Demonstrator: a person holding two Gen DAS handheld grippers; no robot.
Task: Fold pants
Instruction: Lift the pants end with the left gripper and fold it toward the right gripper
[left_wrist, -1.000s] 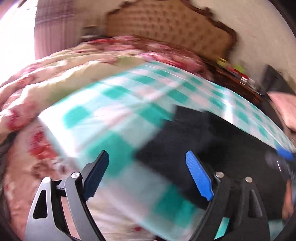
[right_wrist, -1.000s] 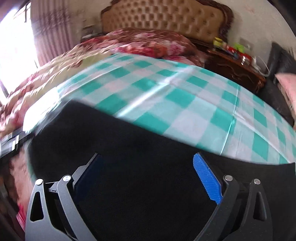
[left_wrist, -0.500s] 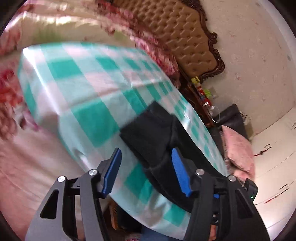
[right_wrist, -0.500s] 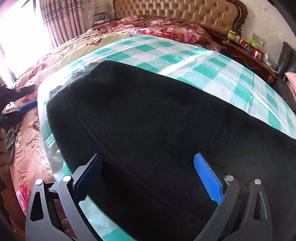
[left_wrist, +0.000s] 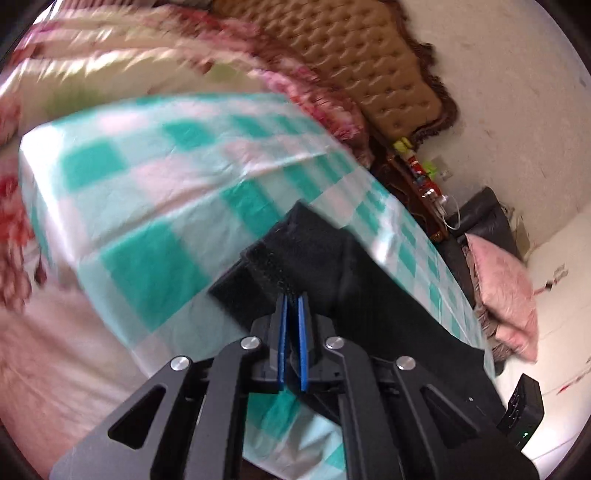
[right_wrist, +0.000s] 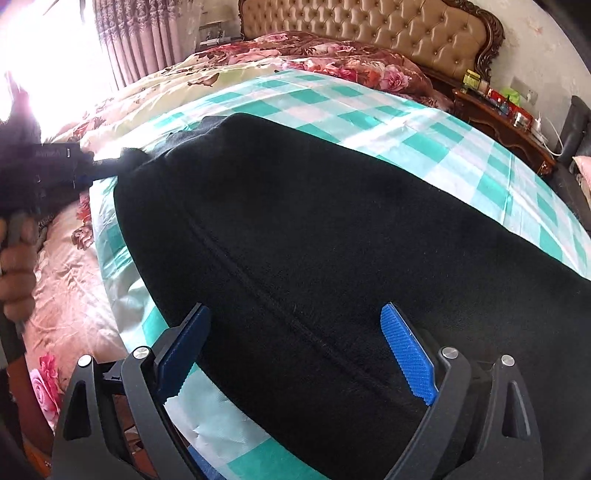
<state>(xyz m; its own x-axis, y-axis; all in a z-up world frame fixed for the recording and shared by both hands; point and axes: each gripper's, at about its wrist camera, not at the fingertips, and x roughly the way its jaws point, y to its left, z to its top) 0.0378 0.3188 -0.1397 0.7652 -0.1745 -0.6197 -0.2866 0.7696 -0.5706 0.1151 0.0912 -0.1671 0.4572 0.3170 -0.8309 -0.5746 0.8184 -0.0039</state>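
Pinching the ribbed hem of the pants, my left tool has its blue pads pressed together on the black cloth, having just closed onto it. The clamped corner lifts a little off the cloth, a teal and white checked sheet spread over the bed.

My right tool stands wide apart over the broad middle of the pants. One pad sits above the black fabric; the other hangs over the edge where the fabric meets the checked cloth. Its jaws have just eased in slightly, and I cannot tell whether the pads touch the fabric; they do not squeeze it. A seam runs diagonally across the pants between the two pads.

In the right wrist view, my left tool shows at the far left edge, gripping the far end of the pants, with my hand wrapped round its handle just below.

The pants lie stretched along the near side of the checked cloth, from the clamped hem on the left to the wide part under my right tool. A floral quilt lies bunched beyond the cloth, against a tufted headboard. A nightstand with small bottles stands beside the bed, and a pink pillow rests on a dark seat past it.
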